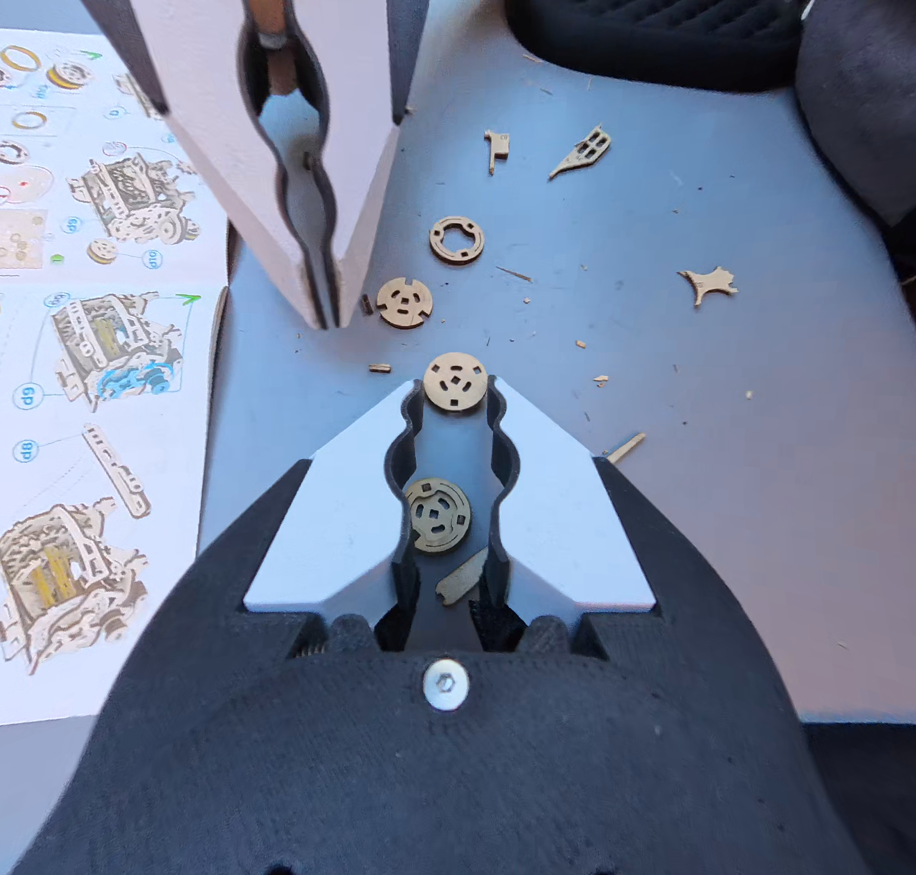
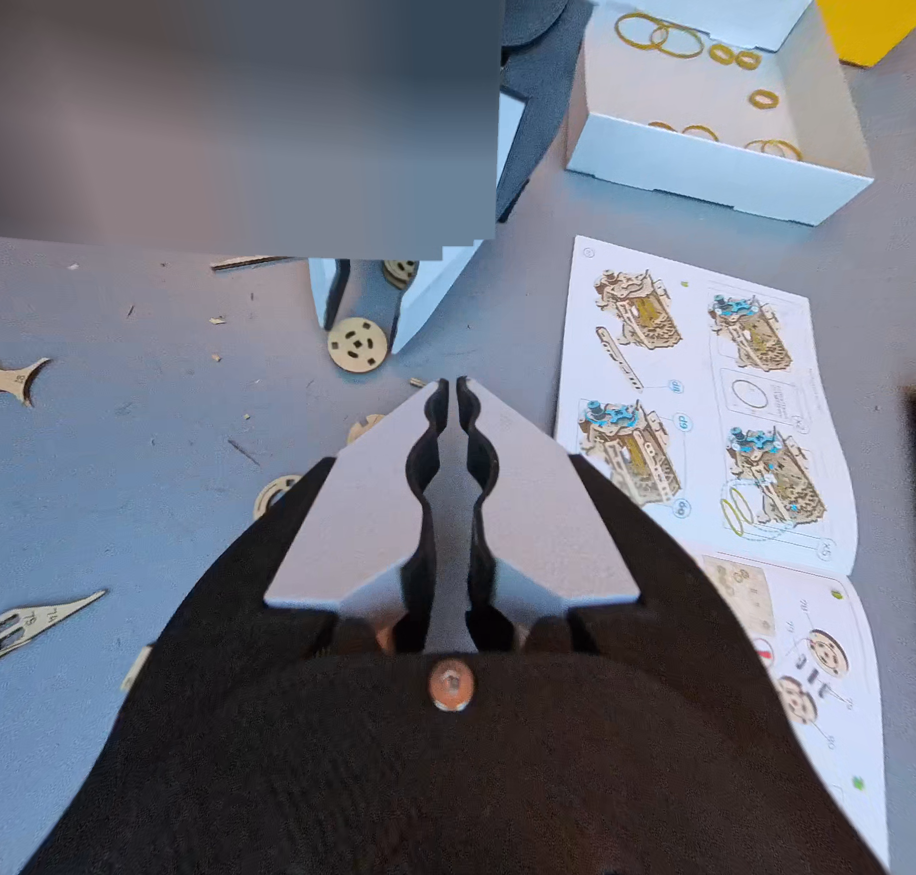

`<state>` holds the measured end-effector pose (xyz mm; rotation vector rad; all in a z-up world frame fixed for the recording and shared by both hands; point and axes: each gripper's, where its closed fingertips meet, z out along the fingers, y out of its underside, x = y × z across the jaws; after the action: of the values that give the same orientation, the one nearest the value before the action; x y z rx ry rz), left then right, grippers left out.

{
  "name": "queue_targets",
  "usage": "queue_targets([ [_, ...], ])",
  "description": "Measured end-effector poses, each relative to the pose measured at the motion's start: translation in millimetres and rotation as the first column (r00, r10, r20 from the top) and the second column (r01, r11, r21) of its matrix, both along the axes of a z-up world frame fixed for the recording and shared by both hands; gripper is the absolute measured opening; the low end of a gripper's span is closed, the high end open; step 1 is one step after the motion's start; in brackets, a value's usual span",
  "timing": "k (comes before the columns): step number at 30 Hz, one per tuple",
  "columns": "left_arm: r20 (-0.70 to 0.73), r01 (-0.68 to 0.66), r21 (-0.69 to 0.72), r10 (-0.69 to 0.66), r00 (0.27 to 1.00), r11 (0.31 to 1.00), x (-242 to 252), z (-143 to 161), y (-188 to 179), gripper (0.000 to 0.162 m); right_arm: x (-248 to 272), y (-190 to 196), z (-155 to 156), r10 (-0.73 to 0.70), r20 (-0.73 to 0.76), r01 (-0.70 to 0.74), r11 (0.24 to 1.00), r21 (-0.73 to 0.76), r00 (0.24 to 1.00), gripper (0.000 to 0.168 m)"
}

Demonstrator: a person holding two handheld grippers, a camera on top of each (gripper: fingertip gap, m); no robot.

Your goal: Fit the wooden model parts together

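Observation:
My left gripper (image 1: 453,383) is low over the grey table (image 1: 669,454), its two fingertips closed against the edges of a round wooden disc (image 1: 455,381) that lies flat; it also shows in the right wrist view (image 2: 357,344). A layered wooden disc (image 1: 437,515) lies under the same jaws, untouched. My right gripper (image 2: 452,383) is shut with only a slit between the tips, which rest near the table next to a slotted disc (image 1: 404,302) and a wooden ring (image 1: 456,240). A tiny brown bit sits between its pads higher up; I cannot tell what it is.
A printed instruction sheet (image 1: 99,355) lies left of the parts, seen also in the right wrist view (image 2: 694,405). A white box (image 2: 718,182) holds yellow rubber bands (image 2: 659,36). Wooden offcuts (image 1: 709,283) and small pegs (image 1: 379,368) are scattered. A black chair seat (image 1: 654,18) stands beyond the table.

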<state>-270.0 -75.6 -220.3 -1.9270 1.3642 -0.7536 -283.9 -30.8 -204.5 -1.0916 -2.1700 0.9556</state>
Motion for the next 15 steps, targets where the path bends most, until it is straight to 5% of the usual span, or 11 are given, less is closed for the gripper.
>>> queue_targets([
  [7, 0.054, -0.049, 0.034, 0.047, 0.997, 0.998, -15, 19, 5, 0.027, 32, 21, -8, -0.04, 0.07, 0.038, 0.999, 0.029, 0.997, 0.015],
  [15, 0.069, -0.117, 0.097, 0.111, 0.991, 0.988, -21, 28, 18, 0.02, 80, 66, 19, -0.234, 0.071, 0.219, 0.961, 0.17, 0.97, 0.016],
])
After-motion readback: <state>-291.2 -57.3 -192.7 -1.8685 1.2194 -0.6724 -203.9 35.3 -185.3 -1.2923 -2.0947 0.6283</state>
